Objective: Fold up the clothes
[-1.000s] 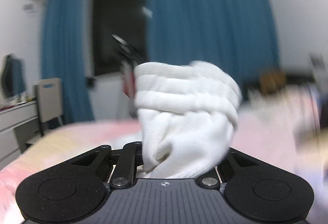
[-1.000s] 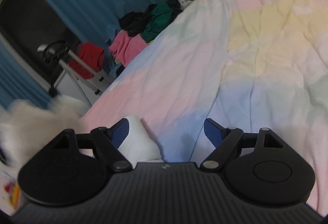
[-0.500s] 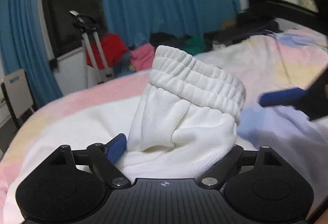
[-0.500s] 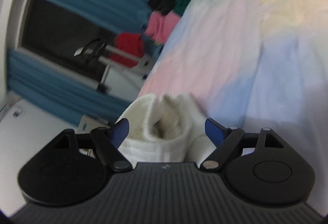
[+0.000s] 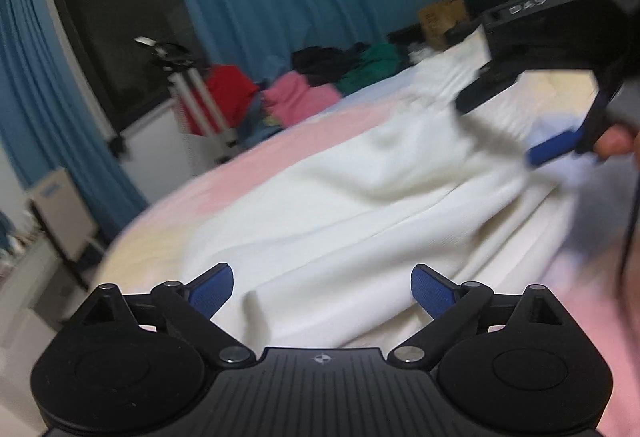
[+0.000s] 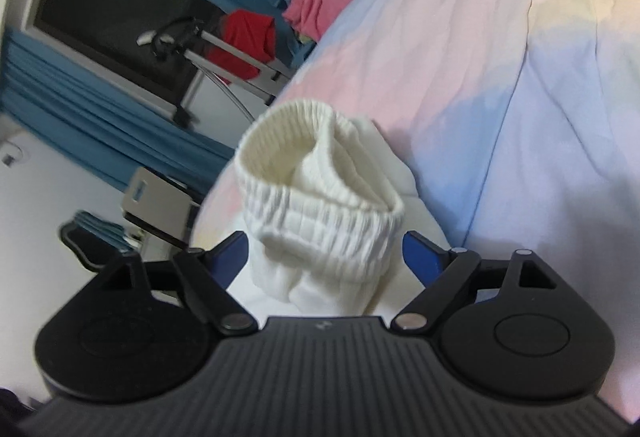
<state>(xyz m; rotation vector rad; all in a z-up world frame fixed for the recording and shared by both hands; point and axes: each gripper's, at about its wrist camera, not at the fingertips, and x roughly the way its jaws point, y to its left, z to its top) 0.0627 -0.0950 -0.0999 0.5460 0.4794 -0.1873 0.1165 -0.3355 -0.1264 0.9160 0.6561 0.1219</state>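
Left wrist view: the left gripper point(image 5: 322, 287) has its jaws spread wide and empty, over a rumpled white knit garment point(image 5: 360, 205) lying on the pastel striped bedsheet point(image 5: 256, 177).

Right wrist view: the right gripper point(image 6: 324, 253) is wide too, straddling the garment's ribbed elastic cuff point(image 6: 320, 197). Looks like mid-regrasp to me; next up is closing on that cuff.

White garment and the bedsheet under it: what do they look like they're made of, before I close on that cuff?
White garment: looks like a soft, matte knit, probably cotton jersey or fleece; the cuff shows ribbed, gathered elastic and the body drapes in thick folds. Bedsheet: looks like a thin, smooth woven fabric, matte, with fine creases and pastel tie-dye colouring. Exact fibres can't be told from here.
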